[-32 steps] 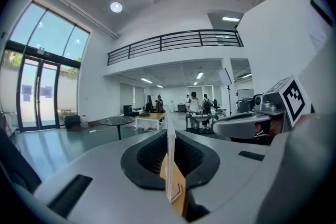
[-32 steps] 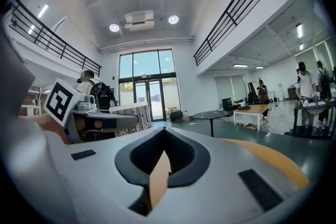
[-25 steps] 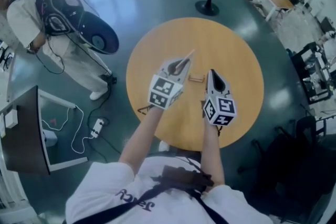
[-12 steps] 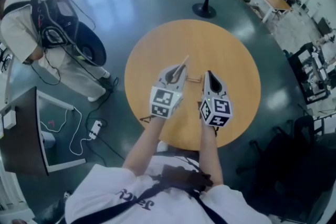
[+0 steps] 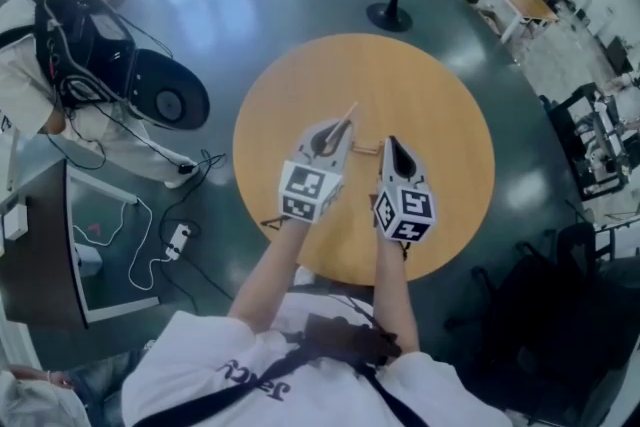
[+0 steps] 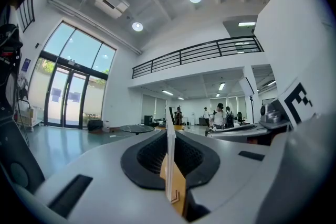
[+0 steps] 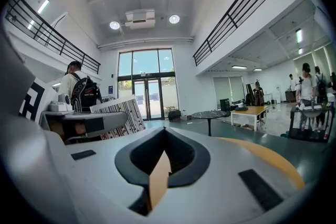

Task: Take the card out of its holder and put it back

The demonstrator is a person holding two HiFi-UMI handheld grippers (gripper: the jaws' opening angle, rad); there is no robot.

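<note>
The white card (image 5: 348, 112) (image 6: 170, 155) is out of its holder. It is pinched tight between the jaws of the left gripper (image 5: 340, 127) (image 6: 169, 129) and sticks up past the tips. The little wooden card holder (image 5: 367, 149) lies on the round wooden table (image 5: 440, 85), between the two grippers. The right gripper (image 5: 388, 145) (image 7: 165, 134) is just beside the holder. Its jaws are closed, with nothing in them.

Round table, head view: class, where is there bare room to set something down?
Bare: the far half of the round table, beyond the card holder to the far rim, and the strip right of the right tool. Crowded: the middle, where the left tool, its card, the holder and right tool cluster.
</note>
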